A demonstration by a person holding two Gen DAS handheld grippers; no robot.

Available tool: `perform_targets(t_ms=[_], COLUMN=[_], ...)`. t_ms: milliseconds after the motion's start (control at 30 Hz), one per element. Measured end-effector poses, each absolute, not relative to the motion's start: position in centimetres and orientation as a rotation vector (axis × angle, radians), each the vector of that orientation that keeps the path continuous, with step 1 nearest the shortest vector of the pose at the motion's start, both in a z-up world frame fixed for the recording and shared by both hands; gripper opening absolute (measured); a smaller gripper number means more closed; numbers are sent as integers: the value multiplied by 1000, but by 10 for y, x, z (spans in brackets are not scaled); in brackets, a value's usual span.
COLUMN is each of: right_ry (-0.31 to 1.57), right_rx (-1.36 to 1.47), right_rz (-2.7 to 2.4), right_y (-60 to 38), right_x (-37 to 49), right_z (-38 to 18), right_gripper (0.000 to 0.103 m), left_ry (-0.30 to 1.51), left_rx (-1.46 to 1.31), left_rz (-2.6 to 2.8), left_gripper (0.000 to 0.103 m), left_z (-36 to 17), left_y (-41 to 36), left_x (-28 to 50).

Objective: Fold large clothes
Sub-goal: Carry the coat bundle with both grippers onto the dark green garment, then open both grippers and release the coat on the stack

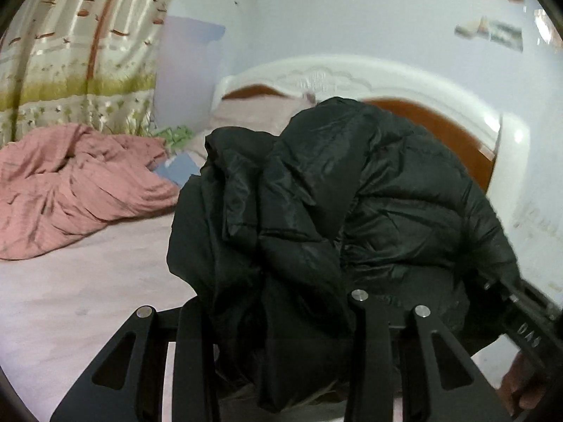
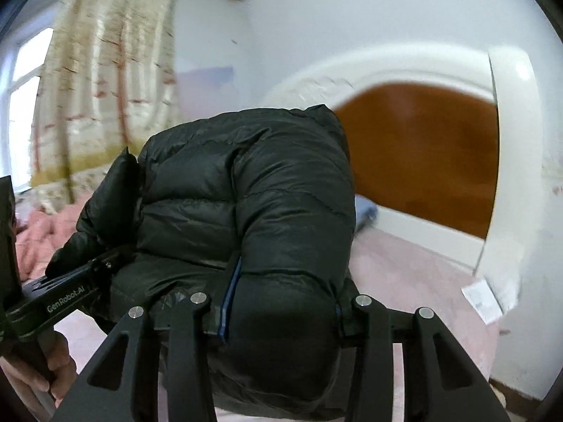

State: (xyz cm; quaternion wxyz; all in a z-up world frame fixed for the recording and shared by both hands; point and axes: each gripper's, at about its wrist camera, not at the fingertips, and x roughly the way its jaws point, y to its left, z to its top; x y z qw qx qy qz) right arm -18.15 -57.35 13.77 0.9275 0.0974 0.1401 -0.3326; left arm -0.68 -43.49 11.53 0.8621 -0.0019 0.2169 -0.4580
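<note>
A black puffer jacket hangs bunched in the middle of the left wrist view, lifted above the pink bed sheet, its quilted bulk rising toward 12 o'clock and its folds falling down between the two black fingers of the left claw. That claw is closed around a gathered wad of the jacket's fabric, which fills the gap between the fingers. At 4 o'clock in the same view the other black tool shows at the frame edge, with a hand below it. At 9 o'clock a crumpled pink quilt lies on the bed, well apart from the jacket, and a tree-printed curtain hangs at 10 o'clock. Behind the jacket, from 12 to 2 o'clock, stands a white headboard with a brown panel. In the right wrist view the jacket again fills the centre, a puffy quilted mass with a blue strip along one seam; a thick roll of it sits between the fingers of the right claw, which grips it. At 8 o'clock in this view the left tool, lettered GenRobot.AI, reaches into the jacket's lower left edge, held by a hand. The brown headboard panel shows at 2 o'clock, and a small white paper slip lies at 4 o'clock, blurred.
</note>
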Motion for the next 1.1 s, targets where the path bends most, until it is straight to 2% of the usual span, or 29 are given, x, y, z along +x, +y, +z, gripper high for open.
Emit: perform_targets(t_ms=[67, 133, 200, 333, 400, 433, 500, 633, 667, 700, 867, 1000, 1100], right_ry=[235, 271, 281, 298, 285, 272, 242, 161, 133, 116, 51, 42, 98], right_rx=[211, 240, 201, 209, 264, 258, 198, 145, 152, 157, 170, 273, 218], right_rz=[-725, -743, -753, -770, -796, -804, -828, -794, -770, -757, -720, -683, -704], right_y=[-593, -606, -607, -606, -604, -602, -588, -564, -558, -555, -534, -529, -518], right_x=[-172, -156, -147, -145, -151, -154, -154, -169, -172, -179, -188, -192, -191], right_z=[111, 85, 74, 79, 80, 81, 88, 108, 113, 113, 118, 87, 67], right_gripper=[49, 59, 62, 65, 75, 77, 89, 89, 93, 102, 103, 103, 103], left_ry=[498, 587, 551, 500, 467, 449, 382, 243, 207, 184, 173, 202, 222], left_rx=[71, 156, 142, 153, 181, 178, 174, 185, 188, 194, 208, 162, 134], left_rz=[-922, -871, -847, -778, -762, -747, -702, -687, -687, -683, -700, -653, -640], left_gripper=[38, 38, 41, 71, 77, 80, 87, 103, 103, 103, 103, 103, 103], left_z=[88, 56, 52, 58, 62, 64, 73, 95, 100, 104, 106, 79, 57], left_y=[-461, -486, -487, -481, -476, -473, -461, -434, -426, -420, -379, -345, -320], left_x=[5, 12, 7, 6, 4, 9, 8, -7, -11, -13, -25, -20, -24])
